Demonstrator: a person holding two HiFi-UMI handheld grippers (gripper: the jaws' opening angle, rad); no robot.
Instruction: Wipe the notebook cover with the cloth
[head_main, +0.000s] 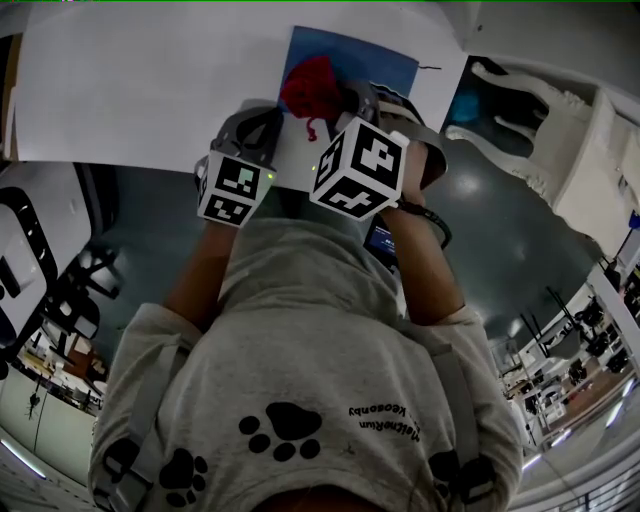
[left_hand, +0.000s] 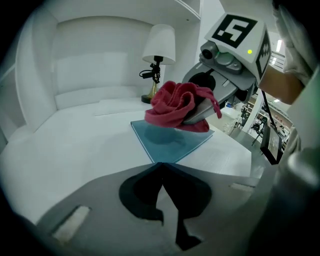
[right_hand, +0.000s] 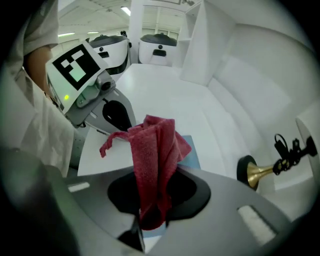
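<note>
We hold the red cloth (head_main: 312, 88) on the blue notebook (left_hand: 167, 142), which lies on the white table (head_main: 130, 90)

Our left gripper (left_hand: 160, 167) has its jaws together, tips at the notebook's near corner, which the head view hides. Our right gripper (right_hand: 150, 220) has its jaws clamped on the cloth, bunched against the cover. The left gripper view shows a whole lamp (left_hand: 159, 55), the right gripper view only its brass base

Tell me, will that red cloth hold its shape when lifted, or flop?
Probably floppy: the red cloth bunches in loose folds where the right gripper pinches it. Likely light: it looks like thin towelling. Its fuzzy weave should drag, not slide, on the blue notebook.
</note>
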